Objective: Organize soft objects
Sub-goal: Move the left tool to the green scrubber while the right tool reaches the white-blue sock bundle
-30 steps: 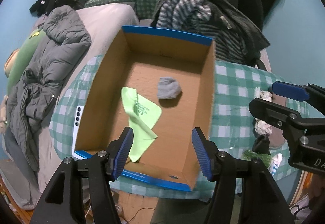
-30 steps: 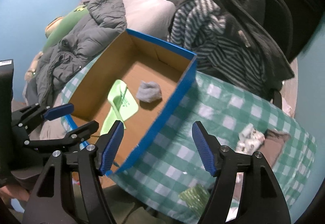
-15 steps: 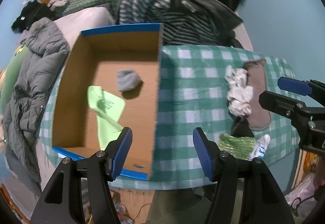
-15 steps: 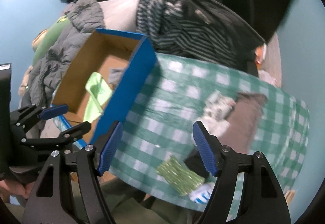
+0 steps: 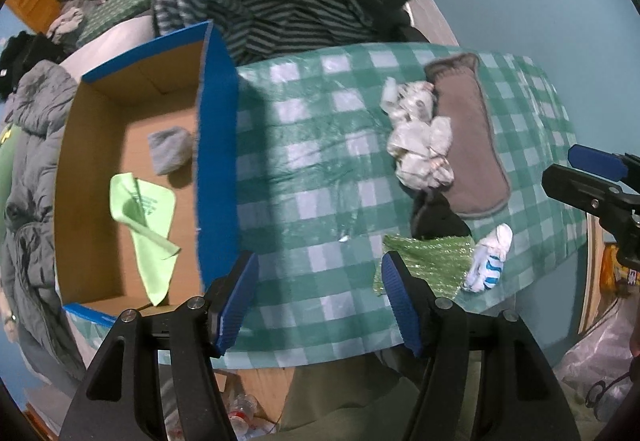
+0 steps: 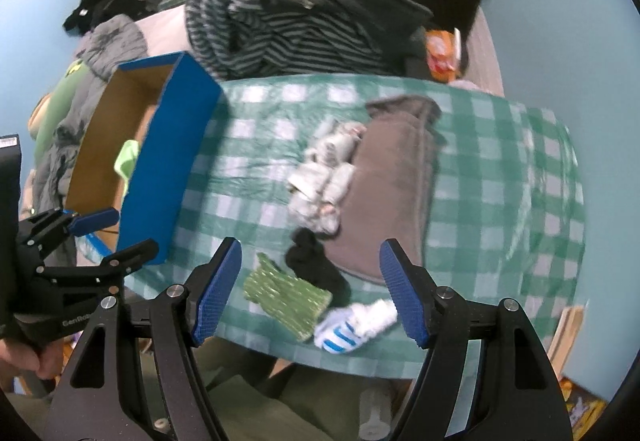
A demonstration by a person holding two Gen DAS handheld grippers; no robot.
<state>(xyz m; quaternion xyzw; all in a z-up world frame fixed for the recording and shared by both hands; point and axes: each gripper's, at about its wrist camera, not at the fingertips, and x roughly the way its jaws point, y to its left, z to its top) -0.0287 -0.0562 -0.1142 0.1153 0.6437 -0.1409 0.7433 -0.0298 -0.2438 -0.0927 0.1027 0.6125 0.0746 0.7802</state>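
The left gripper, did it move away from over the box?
Yes. The left gripper hung over the cardboard box a second ago; now it sits to the right of the box's blue wall, over the checked tablecloth, nearer the sock pile.

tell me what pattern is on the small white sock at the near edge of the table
White with blue stripes: the small white sock shows them best in the right wrist view, lying beside the shiny green item.

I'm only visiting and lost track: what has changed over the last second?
Both tools, left tool and right tool, swung right, away from the cardboard box toward the pile of socks on the checked tablecloth. Nothing was grabbed; both remain open. The green cloth and grey sock lie unmoved in the box.
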